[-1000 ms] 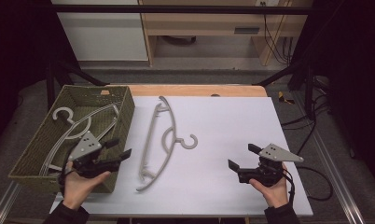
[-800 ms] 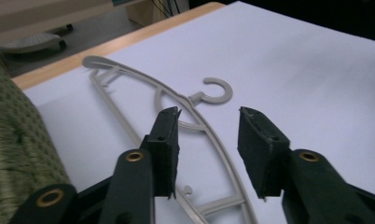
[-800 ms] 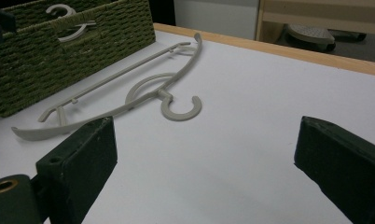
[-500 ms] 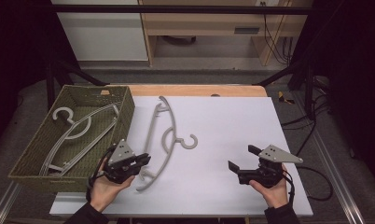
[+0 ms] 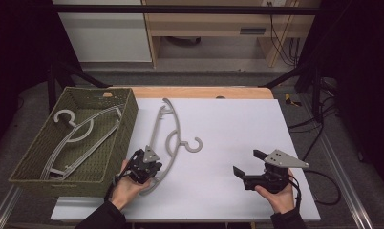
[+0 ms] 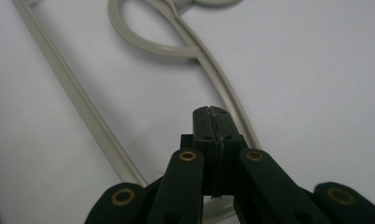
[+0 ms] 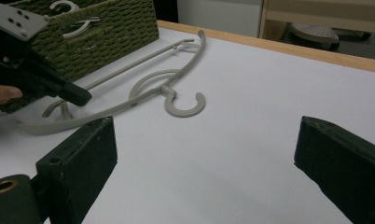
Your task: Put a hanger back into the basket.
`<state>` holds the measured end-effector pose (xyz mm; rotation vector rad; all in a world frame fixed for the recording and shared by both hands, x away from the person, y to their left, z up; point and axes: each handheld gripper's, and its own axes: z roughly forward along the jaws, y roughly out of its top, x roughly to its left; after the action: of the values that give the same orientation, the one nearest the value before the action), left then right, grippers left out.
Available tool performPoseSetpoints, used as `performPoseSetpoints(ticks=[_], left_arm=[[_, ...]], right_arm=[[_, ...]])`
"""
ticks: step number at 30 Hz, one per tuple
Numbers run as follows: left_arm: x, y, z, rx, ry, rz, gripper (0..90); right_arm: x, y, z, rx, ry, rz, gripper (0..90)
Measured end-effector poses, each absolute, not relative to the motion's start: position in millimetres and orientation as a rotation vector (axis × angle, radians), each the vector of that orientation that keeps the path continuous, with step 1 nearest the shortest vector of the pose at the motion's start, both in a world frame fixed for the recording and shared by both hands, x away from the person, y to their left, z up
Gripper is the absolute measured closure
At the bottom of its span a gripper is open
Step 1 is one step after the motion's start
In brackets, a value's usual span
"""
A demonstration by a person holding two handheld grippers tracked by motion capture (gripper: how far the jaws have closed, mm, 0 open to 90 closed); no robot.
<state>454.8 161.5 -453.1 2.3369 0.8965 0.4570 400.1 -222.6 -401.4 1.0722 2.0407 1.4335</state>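
The left claw (image 5: 144, 168) is at the near end of the grey clothes hanger (image 5: 173, 138), which lies flat on the white desk (image 5: 238, 129) beside the woven basket (image 5: 111, 157). Its jaws have just been closing and now stand together, and I cannot tell if they pinch the hanger's arm. The hanger's long axis runs away from this claw toward the far edge, while the right claw (image 5: 245, 168), jaws apart, rests well apart from it.

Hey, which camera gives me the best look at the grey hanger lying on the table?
The high view: it shows the whole hanger flat on the white table, hook to both arm ends, beside the basket. The right gripper view shows it low and slanted, partly behind the left gripper. The left gripper view shows a close-up section past shut jaws.
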Motion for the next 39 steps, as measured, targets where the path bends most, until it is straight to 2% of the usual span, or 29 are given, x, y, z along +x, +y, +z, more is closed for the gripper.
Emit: performPoseSetpoints(ticks=[6,8,13,21,31,35,39], left_arm=[[454,152,-462,2.387,0.87,0.409,90.0],[452,148,-463,2.394,0.861,0.436,90.0],[447,140,-464,2.396,0.827,0.377,90.0],[429,90,-465,2.43,0.673,0.339,90.0],[435,40,-467,2.402,0.649,0.294,90.0],[434,43,-464,2.398,0.639,0.271,90.0],[426,70,-451,2.324,0.656,0.269,89.6]], right_arm=[[401,-222,-403,1.074,2.048,1.422,6.0],[401,-222,-403,1.071,2.05,1.424,6.0],[401,-221,-403,1.068,2.06,1.428,6.1],[402,-219,-404,1.075,2.066,1.418,6.3],[403,-222,-404,1.081,2.067,1.412,6.6],[403,-223,-404,1.101,2.059,1.409,7.4],[403,-222,-405,1.112,2.061,1.396,8.9]])
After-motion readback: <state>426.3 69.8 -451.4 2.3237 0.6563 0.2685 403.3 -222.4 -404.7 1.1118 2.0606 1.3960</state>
